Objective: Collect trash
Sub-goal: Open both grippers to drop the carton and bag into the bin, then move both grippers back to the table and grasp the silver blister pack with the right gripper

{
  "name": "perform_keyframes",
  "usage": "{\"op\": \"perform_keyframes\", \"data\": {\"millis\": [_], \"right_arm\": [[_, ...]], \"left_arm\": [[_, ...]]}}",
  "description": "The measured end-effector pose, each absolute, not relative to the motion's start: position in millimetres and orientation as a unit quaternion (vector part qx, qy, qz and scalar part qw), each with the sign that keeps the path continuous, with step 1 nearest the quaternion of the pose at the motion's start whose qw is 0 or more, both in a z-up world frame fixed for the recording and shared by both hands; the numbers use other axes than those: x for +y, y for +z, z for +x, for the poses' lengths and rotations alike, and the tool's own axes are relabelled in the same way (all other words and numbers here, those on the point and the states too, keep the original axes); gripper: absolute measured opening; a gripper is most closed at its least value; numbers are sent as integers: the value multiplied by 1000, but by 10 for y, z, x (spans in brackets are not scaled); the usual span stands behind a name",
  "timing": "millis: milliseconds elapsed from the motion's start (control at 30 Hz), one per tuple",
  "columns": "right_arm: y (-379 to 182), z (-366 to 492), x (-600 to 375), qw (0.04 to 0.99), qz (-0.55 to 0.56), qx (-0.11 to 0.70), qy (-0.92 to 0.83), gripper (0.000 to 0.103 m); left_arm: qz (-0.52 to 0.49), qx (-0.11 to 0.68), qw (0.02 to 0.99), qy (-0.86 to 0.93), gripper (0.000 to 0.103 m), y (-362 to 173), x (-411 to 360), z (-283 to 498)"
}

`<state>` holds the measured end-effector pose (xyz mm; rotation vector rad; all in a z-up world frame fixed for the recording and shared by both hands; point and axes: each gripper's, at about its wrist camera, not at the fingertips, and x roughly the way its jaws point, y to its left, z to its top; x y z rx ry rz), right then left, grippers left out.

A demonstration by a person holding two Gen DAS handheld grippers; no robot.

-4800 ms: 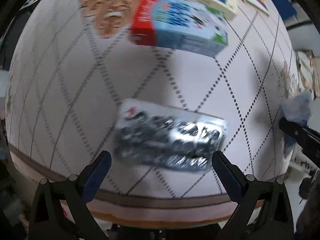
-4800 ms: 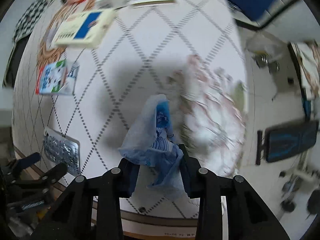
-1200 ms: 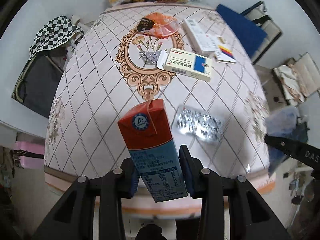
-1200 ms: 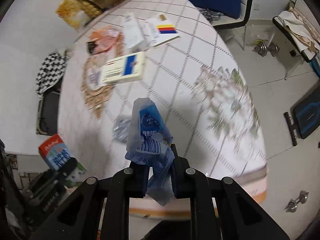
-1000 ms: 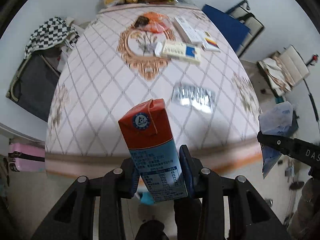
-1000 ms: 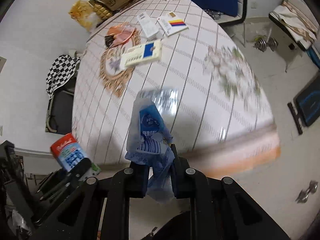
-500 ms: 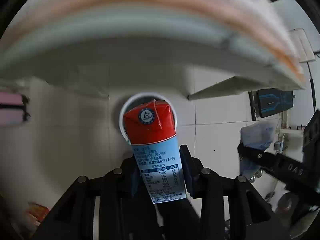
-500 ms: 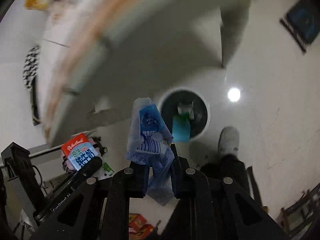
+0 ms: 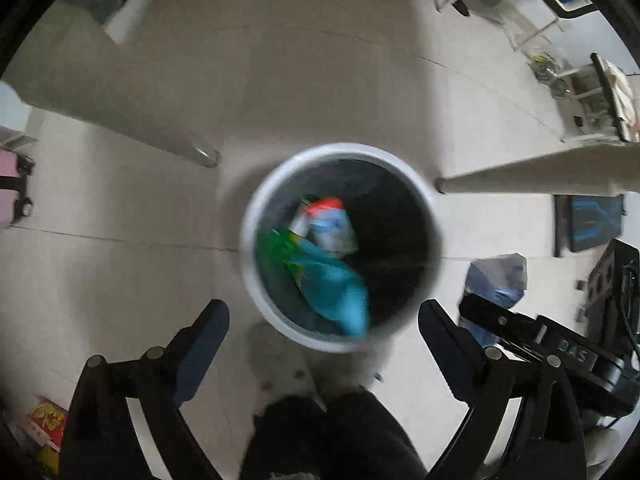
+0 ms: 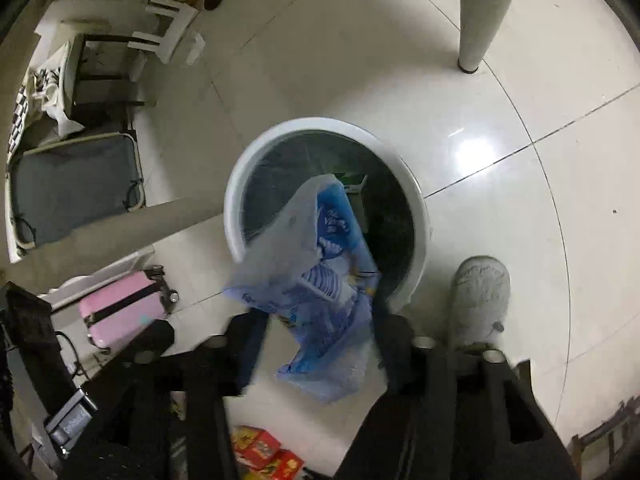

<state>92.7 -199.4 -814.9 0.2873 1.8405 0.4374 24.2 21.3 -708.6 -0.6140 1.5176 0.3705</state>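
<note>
Dropping step: left hand-held gripper (image 9: 322, 334) spread wide, carton (image 9: 330, 222) apparently in bin (image 9: 256, 208) ahead; right hand-held gripper (image 10: 316, 340) clamped on wrapper (image 10: 320, 272) above rim, release next

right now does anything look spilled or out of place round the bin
Nothing spilled. The milk carton is inside the bin, tilted on other trash. The blue wrapper hangs between the right tongs above the rim, not yet in. The left tongs are open and empty.
</note>
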Motion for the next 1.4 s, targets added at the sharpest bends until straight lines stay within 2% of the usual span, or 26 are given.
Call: {"op": "perform_keyframes", "data": {"millis": [100,167,233,367,600,700,1000,1400], "right_arm": [[-8267,894,-1982,581,100,786,185,70],[-8248,870,-1957,587,87,783,187,90],[-8163,837,-1923,592,86,776,201,97],[-8004,812,-1795,601,55,768,214,100],[-7502,690,-1668,664,-96,718,185,100],[-7273,651,-1651,673,-130,708,170,100],[-6318,572,-1631,684,-149,692,176,100],[-4550,403,-1701,705,-150,664,200,100]], "left_arm": [[-252,674,670,182,97,-7111,206,128],[-247,675,670,188,97,-7044,183,102],[-244,673,672,190,97,-6991,167,35],[-226,672,677,199,97,-6780,108,-7],[-209,674,674,216,97,-6403,208,-186],[-206,677,672,219,97,-6206,197,-223],[-206,675,677,209,97,-5464,104,-324],[-208,656,697,200,97,-4222,79,-444]]}}
